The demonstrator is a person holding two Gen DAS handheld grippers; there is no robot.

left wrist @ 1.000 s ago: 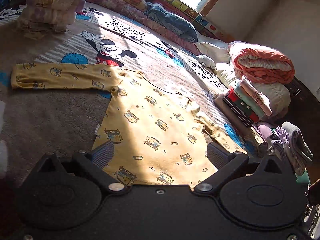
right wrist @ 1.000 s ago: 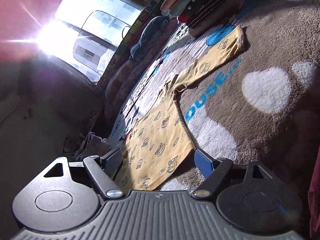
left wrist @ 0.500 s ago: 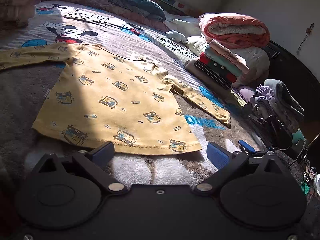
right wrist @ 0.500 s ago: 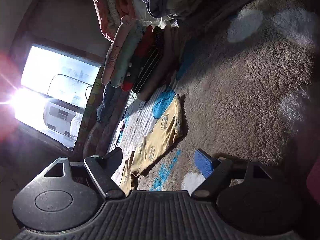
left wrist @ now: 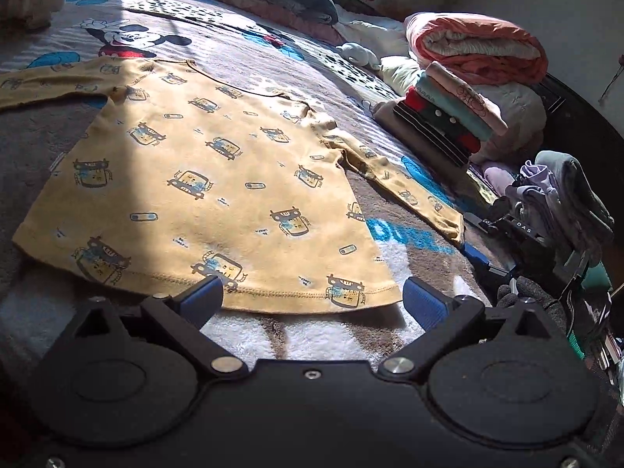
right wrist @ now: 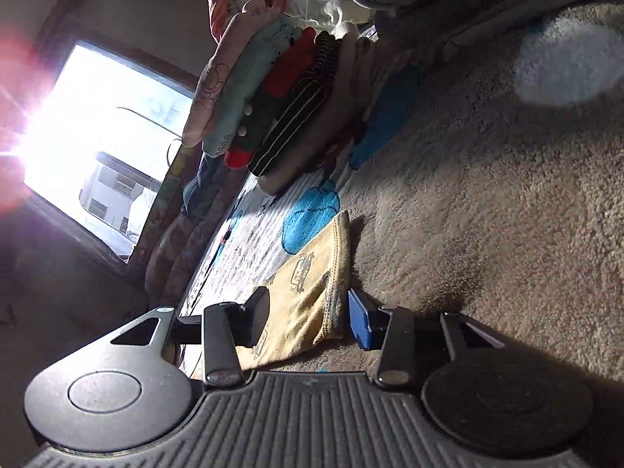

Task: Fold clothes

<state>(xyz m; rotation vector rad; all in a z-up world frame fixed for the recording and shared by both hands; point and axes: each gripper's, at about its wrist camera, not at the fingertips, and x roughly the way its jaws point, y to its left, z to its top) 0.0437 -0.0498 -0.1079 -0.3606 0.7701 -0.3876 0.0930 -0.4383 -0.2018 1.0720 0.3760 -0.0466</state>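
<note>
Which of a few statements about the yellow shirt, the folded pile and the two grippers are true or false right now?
1. The yellow shirt lies spread flat on the blanket. True.
2. The left gripper is shut on the hem. False: it is open, just short of the hem.
3. The right gripper straddles a sleeve cuff. True.
4. The folded pile sits on the shirt. False: it stands apart, beyond the sleeve.
</note>
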